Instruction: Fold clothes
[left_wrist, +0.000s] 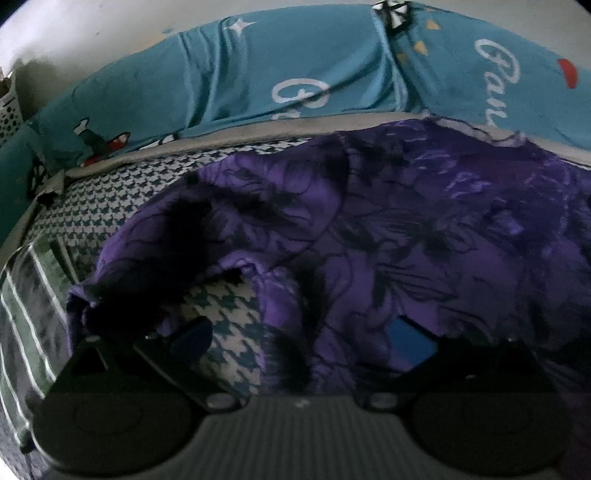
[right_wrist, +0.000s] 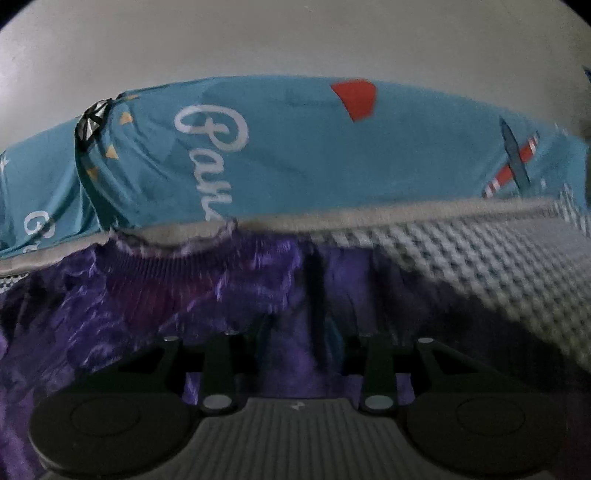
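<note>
My left gripper (left_wrist: 306, 343) stands parted, pads pressing nothing, over the crumpled purple floral-print garment (left_wrist: 406, 229) on houndstooth woven bedding (left_wrist: 122, 206). My right gripper (right_wrist: 295, 347), jaws apart, straddles its fabric; teal pillows (right_wrist: 295, 155) at 12 o'clock.

Purple garment (left_wrist: 424, 229): thin cloth with a dark floral print and a faint sheen, crumpled. Houndstooth cover (left_wrist: 110, 199) beneath it: woven cloth, matt, coarse-looking. Teal pillows (right_wrist: 295, 155) at the far edge: smooth printed cloth, matt, softly creased. Left gripper (left_wrist: 303, 339) and right gripper (right_wrist: 295, 354): black matt plastic, ribbed grey housing, small metal pins.
</note>
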